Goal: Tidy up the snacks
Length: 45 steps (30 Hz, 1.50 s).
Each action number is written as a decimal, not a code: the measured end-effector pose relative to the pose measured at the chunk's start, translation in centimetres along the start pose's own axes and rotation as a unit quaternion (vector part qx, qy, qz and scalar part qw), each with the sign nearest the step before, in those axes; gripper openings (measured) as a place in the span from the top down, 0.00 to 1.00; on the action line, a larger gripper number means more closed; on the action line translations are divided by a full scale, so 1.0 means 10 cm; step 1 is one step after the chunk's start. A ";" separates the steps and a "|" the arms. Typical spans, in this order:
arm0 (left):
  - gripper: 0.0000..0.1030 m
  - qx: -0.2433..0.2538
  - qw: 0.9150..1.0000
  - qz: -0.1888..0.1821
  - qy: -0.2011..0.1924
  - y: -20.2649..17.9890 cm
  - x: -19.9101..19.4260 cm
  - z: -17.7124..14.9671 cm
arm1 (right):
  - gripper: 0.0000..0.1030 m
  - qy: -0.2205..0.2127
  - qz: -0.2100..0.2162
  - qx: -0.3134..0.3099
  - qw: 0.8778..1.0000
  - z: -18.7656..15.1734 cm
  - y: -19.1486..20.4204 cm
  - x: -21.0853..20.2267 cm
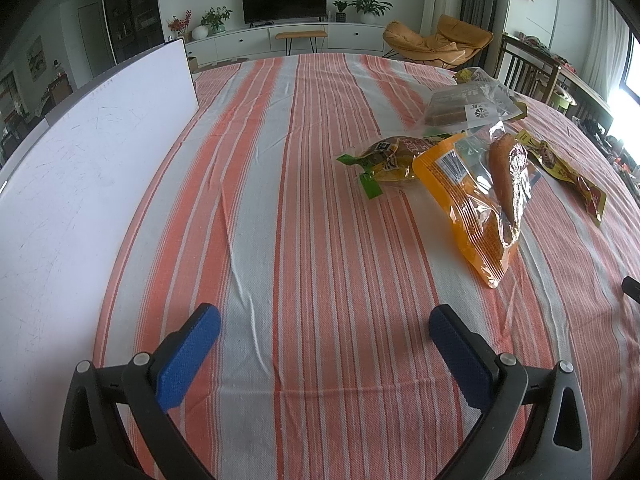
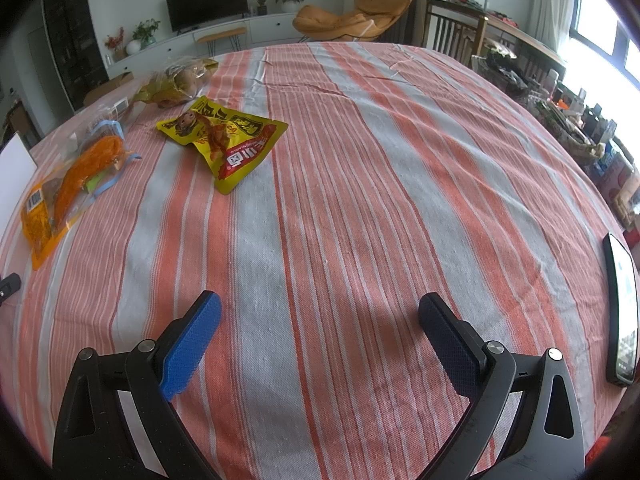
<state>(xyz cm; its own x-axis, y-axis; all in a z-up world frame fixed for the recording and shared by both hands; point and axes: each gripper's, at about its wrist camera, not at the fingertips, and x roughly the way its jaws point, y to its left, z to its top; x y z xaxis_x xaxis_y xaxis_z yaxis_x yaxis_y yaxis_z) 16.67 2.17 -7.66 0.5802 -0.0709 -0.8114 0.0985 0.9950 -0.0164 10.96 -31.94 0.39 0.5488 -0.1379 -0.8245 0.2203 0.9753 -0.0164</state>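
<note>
Left wrist view showed the left gripper [image 1: 324, 320] spread and empty above the striped tablecloth [image 1: 300, 200], likely staged for a first pick. The right gripper [image 2: 320, 312] was likewise spread. Snack packets, including an orange packet [image 1: 476, 216] and a yellow packet [image 2: 228, 140], lay scattered ahead.

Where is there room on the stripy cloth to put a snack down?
Bare cloth runs between the white board and the orange packet, ahead of the left gripper. More lies right of the yellow packet, up to the phone, ahead of the right gripper. The snacks crowd together around the clear bag.
</note>
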 end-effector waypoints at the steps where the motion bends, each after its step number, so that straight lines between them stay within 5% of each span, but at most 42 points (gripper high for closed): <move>1: 0.00 0.000 1.000 0.000 0.000 0.00 0.00 0.00 | 0.02 0.000 0.000 0.000 1.000 0.00 0.00 0.00; 14: 0.00 0.010 1.000 -0.004 0.011 -0.01 0.01 0.02 | 0.02 0.001 0.001 -0.001 1.000 0.00 0.01 0.00; 20: 0.00 0.010 0.996 -0.075 0.053 -0.09 -0.11 0.43 | 0.01 0.002 0.003 -0.005 1.000 0.00 0.04 0.01; 25: 0.00 0.092 0.987 -0.111 0.064 -0.52 -0.17 1.07 | 0.00 0.003 0.006 -0.009 1.000 0.00 0.07 0.02; 31: 0.00 0.153 0.978 -0.114 0.082 -0.93 0.21 1.20 | 0.00 0.003 0.007 -0.010 1.000 -0.01 0.06 0.02; 35: 0.01 0.176 0.966 -0.160 0.098 -1.22 0.31 0.97 | 0.00 0.003 0.008 -0.011 1.000 -0.01 0.06 0.02; 36: 0.02 0.172 0.956 -0.209 0.110 -1.28 0.29 0.91 | 0.00 0.003 0.008 -0.011 1.000 -0.01 0.06 0.02; 37: 0.02 0.171 0.936 -0.279 0.128 -1.33 0.24 0.85 | 0.00 0.003 0.008 -0.011 1.000 -0.01 0.06 0.02; 39: 0.03 0.184 0.923 -0.314 0.125 -1.37 0.10 0.81 | 0.00 0.003 0.008 -0.011 1.000 -0.01 0.06 0.02; 45: 0.03 0.178 0.956 -0.224 0.061 -0.81 -0.12 1.20 | 0.00 0.004 0.009 -0.013 1.000 -0.01 0.06 0.01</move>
<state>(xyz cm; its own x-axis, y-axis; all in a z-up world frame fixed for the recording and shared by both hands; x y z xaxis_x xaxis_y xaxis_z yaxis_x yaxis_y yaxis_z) 24.88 -6.66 0.47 0.3190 -0.4551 -0.8313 0.5973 0.7776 -0.1964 11.07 -31.30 0.20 0.5466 -0.1185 -0.8290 0.1895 0.9818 -0.0154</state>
